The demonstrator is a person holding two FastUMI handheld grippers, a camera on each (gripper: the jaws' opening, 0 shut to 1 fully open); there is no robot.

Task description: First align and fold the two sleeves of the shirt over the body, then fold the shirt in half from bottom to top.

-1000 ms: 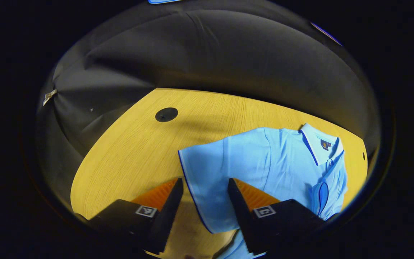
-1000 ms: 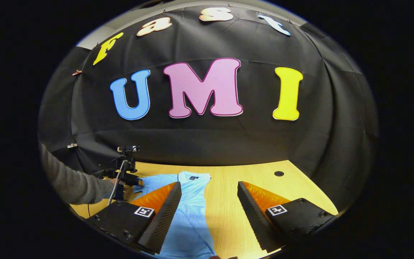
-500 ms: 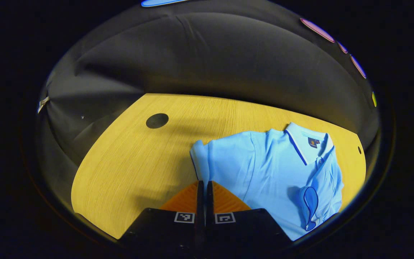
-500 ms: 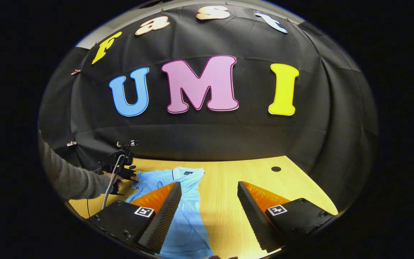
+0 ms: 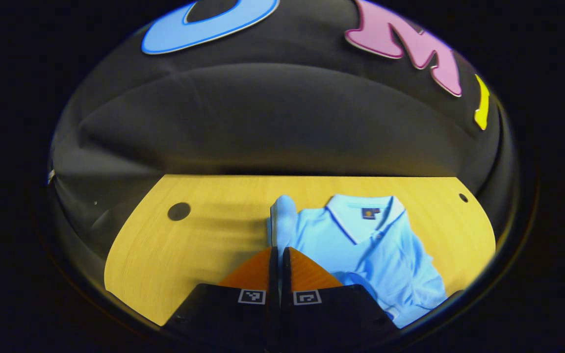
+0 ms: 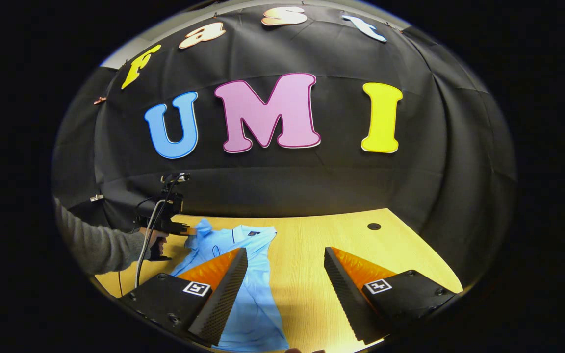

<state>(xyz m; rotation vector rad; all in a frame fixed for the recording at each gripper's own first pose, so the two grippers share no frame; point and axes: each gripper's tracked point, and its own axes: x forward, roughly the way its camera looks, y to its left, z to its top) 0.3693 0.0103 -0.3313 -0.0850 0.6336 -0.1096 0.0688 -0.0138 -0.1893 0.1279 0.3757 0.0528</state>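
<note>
On the wood-grain surface (image 5: pixel 204 245) I see the light blue knit shirt (image 5: pixel 361 245), collar toward the cloth wall. My left gripper (image 5: pixel 277 255) is pinched closed on the bunched sleeve (image 5: pixel 282 220), which stands up in a soft roll; half a second ago it lay lower and flatter. I think both fingers bite the fabric, though the contact is hidden. My right gripper (image 6: pixel 285 274) hangs wide apart, holding nothing, above the shirt's cut-off lower body.
</note>
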